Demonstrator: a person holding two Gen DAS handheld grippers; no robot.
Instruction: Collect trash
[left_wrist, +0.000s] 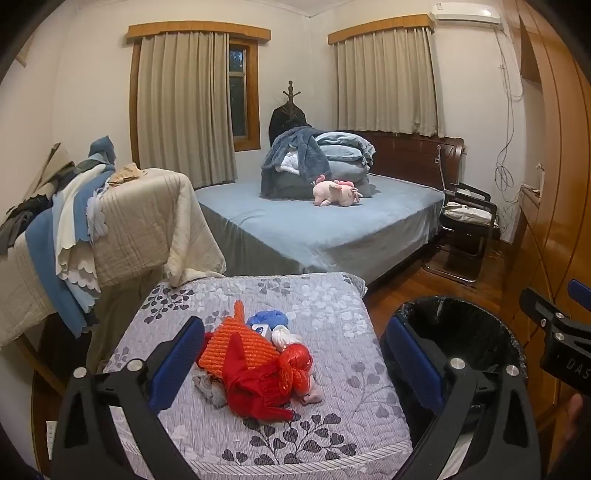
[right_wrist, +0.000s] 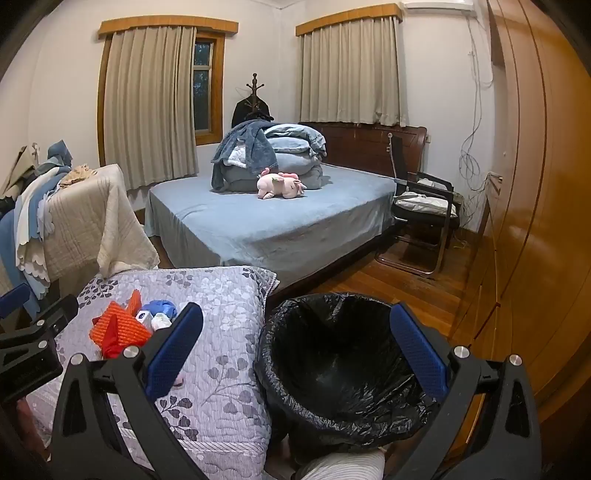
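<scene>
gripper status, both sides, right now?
Left gripper: open, holding nothing, over the trash pile.
Right gripper: open, holding nothing, over the lined bin.

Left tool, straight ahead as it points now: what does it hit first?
Most likely the trash pile on the quilted surface. It sits centred between the open left tool fingers, though depth is hard to judge.

trash pile (left_wrist: 258, 362) on quilt (left_wrist: 332, 314) | bin (right_wrist: 332, 354) right of quilt | bed (left_wrist: 314, 221) behind
</scene>
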